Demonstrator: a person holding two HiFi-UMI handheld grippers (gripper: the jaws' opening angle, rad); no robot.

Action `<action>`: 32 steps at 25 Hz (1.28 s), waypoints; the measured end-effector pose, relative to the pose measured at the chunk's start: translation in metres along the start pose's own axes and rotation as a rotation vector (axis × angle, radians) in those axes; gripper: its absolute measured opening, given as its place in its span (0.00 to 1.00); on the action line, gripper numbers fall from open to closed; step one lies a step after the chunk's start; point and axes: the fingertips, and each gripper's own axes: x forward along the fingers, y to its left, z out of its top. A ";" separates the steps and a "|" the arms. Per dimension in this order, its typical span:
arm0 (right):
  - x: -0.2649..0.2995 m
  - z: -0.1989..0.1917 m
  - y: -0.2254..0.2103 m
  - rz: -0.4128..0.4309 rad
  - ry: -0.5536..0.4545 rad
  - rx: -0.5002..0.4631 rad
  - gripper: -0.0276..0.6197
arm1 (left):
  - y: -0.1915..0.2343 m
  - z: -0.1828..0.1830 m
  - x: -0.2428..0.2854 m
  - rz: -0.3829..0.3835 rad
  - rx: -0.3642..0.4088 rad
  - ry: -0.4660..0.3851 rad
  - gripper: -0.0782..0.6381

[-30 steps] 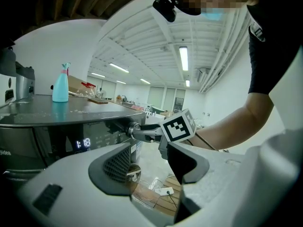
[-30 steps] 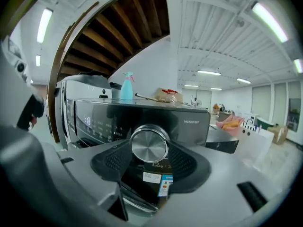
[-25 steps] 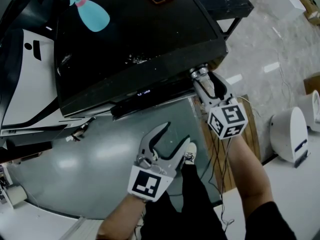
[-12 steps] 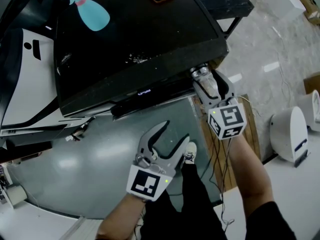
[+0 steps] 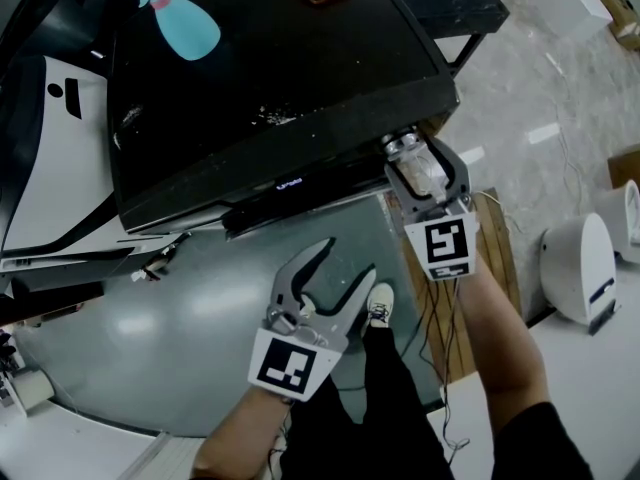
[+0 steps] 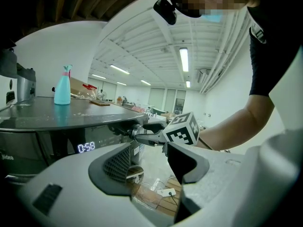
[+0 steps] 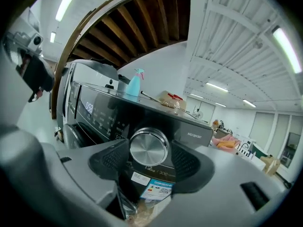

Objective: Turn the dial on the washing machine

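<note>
1. R gripper is standing spread wide around the dial. Its jaws have just been opening. The dial is sitting betw. the pads but isn't being squeezed; a dark gap is showing on its R side.
2. The dial is sitting at the R end of the washer front panel, just under the top edge. It's round and shiny, w/ a sticker below it.
3. This is looking like a let-go betw. turns, or the end of one; can't tell which.
4. Doing the next grip well means:
   - centring the dial betw. the pads
   - closing evenly so both pads are landing square on the rim
   - rolling the wrist about the dial's own axis, w/o dragging sideways
   - pinching firmly, since the smooth rim is prob. slipping under a light grip
5. The display, L of the dial, is glowing; worth watching it for the setting changing.
6. L gripper is hanging spread & empty below the panel, well apart from the dial.
7. A spray bottle is standing on the washer top, far from the dial, so no risk there.
</note>
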 end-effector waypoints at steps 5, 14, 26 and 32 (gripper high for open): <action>0.001 0.001 0.005 -0.020 0.007 -0.086 0.44 | 0.003 0.001 0.000 0.004 0.004 0.003 0.42; 0.000 0.001 0.000 0.020 -0.022 0.193 0.44 | 0.004 0.000 -0.001 0.004 0.013 0.005 0.42; -0.001 0.002 -0.005 0.053 -0.086 0.351 0.49 | 0.001 -0.003 -0.004 0.003 0.013 0.009 0.42; -0.001 0.005 -0.004 0.049 -0.084 0.318 0.49 | 0.002 -0.004 -0.007 0.009 0.012 0.004 0.42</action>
